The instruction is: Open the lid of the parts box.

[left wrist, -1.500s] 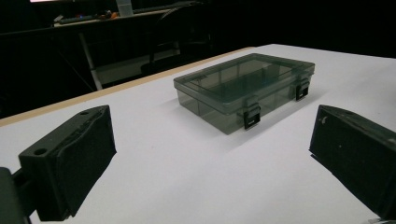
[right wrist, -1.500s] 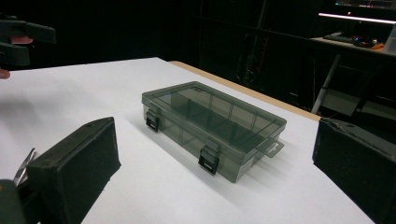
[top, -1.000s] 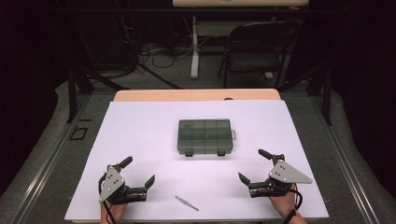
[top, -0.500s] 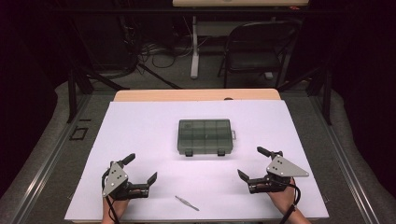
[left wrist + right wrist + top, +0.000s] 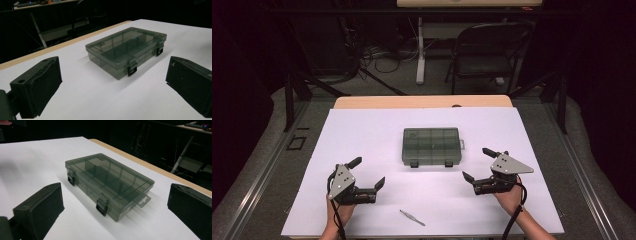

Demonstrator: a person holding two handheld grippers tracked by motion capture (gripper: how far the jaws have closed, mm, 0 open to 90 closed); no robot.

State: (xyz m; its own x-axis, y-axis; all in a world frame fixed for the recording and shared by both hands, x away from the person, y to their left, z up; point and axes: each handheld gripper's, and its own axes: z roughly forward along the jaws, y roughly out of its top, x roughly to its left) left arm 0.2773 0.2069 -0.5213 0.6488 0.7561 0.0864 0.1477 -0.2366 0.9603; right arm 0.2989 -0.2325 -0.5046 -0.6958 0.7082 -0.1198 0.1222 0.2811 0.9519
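A smoky grey plastic compartment box (image 5: 431, 146) lies closed in the middle of the white table cover, its two black latches (image 5: 414, 163) facing the person. My left gripper (image 5: 367, 172) hovers open at the near left, pointing at the box (image 5: 126, 50) from its latch side. My right gripper (image 5: 478, 164) is open at the near right, aimed at the box (image 5: 108, 182) from the other corner. Nothing is between either pair of jaws. A small metal pair of tweezers (image 5: 412, 217) lies near the front edge between the hands.
The white cover (image 5: 362, 130) spans most of the table, with a strip of bare wood (image 5: 422, 102) at the far edge. A folding chair (image 5: 489, 52) and cables stand on the floor beyond the table.
Both grippers have crept slightly forward and inward toward the box. The box and tweezers have not moved.
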